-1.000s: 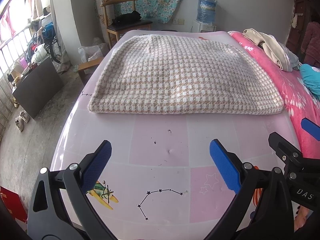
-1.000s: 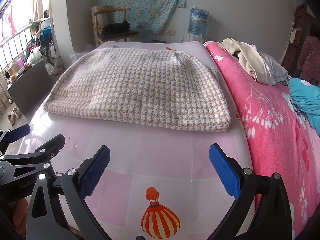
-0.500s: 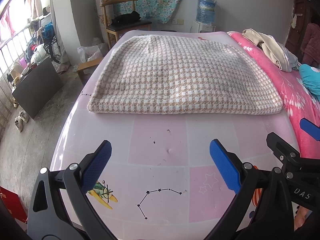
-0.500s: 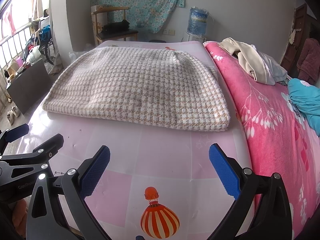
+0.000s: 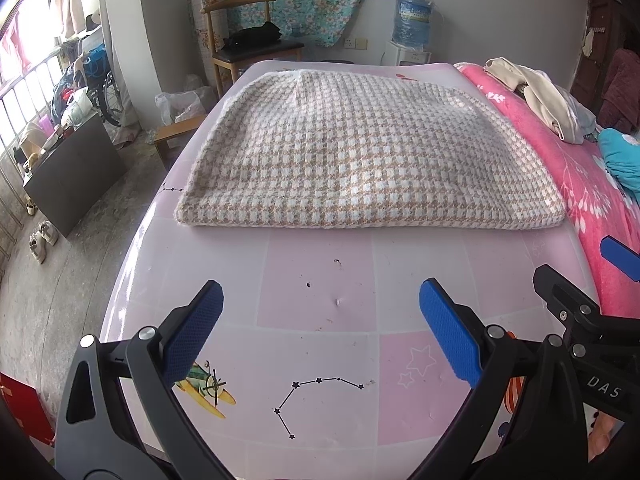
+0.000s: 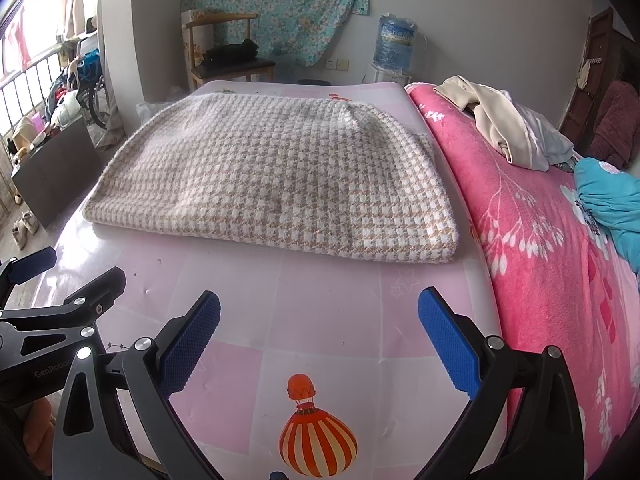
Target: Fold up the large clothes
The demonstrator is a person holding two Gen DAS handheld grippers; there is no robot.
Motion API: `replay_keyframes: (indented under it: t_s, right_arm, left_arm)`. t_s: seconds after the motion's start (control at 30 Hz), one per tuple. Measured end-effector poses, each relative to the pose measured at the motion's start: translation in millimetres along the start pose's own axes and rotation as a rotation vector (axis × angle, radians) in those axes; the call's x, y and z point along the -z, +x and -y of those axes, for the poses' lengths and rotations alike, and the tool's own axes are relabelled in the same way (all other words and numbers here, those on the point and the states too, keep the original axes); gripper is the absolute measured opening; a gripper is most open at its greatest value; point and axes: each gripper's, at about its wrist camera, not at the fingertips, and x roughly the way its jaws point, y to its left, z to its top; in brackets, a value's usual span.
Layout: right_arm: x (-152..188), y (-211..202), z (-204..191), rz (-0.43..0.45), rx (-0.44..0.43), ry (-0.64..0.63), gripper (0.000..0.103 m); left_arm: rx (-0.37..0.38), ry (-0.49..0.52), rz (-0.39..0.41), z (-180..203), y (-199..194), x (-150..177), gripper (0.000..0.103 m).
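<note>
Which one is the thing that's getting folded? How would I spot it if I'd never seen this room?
Find the pale pink mat with cartoon pictures beside the bright pink blanket. On its far half lies the folded houndstooth garment, a flat, thick rectangle. Only it has the tiny beige-and-white check; the cream clothes pile and teal cloth on the blanket are plain and crumpled.

A folded checked garment (image 5: 368, 156) lies flat on the pink surface (image 5: 320, 280). The left gripper (image 5: 320, 320) hovers near it, jaws wide apart and empty. The right gripper (image 5: 580, 292) shows at the right edge.
</note>
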Motion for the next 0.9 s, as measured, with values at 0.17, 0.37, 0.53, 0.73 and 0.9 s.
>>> replay_keyframes:
  t_s: [0.17,0.37,0.53,0.73,0.9]
  right_arm:
    - [0.1,-0.1,1.4,-0.002,0.003,0.003,0.097]
    - [0.4,-0.5,3.9,-0.001,0.006,0.006,0.097]
    - [0.4,-0.2,4.6,-0.001,0.006,0.006,0.097]
    - [0.3,0.1,4.5,-0.001,0.006,0.006,0.097]
    - [0.2,0.1,4.8,-0.001,0.007,0.004,0.097]
  left_arm:
    - [0.000,0.000,0.001,0.2,-0.2,0.0,0.095]
    - [-0.001,0.000,0.001,-0.1,-0.4,-0.2,0.095]
    - [0.000,-0.001,0.001,0.7,-0.7,-0.2,0.095]
    - [-0.002,0.000,0.002,1.0,-1.6,-1.2,0.095]
    - [-0.003,0.000,0.003,1.3,-2.4,-1.7,0.095]
